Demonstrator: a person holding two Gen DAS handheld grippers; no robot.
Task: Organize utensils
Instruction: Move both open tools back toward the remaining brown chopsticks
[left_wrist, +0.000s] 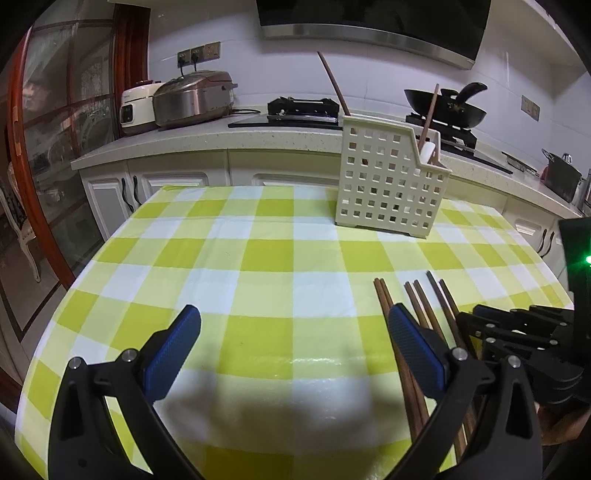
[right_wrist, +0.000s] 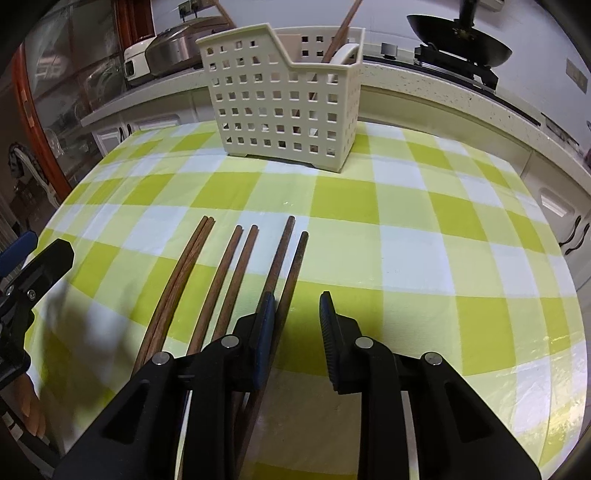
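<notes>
Several brown wooden chopsticks (right_wrist: 236, 280) lie side by side on the green-and-white checked tablecloth (right_wrist: 406, 229). A cream perforated utensil basket (right_wrist: 280, 107) stands at the far side, holding one chopstick and a white spoon handle. My right gripper (right_wrist: 297, 299) hangs low over the rightmost chopsticks. The outermost chopstick (right_wrist: 297, 254) runs between its fingers, close to the left pad (right_wrist: 264, 332) and clear of the right one, so the jaws are narrow but open. My left gripper (left_wrist: 295, 350) is wide open over bare cloth, left of the chopsticks (left_wrist: 417, 306).
A kitchen counter (left_wrist: 221, 136) runs behind the table with rice cookers (left_wrist: 192, 98), a stove and a black wok (left_wrist: 447, 107). A glass door with a red frame (left_wrist: 22, 147) stands at the left. The right gripper's body (left_wrist: 524, 332) shows beside the chopsticks.
</notes>
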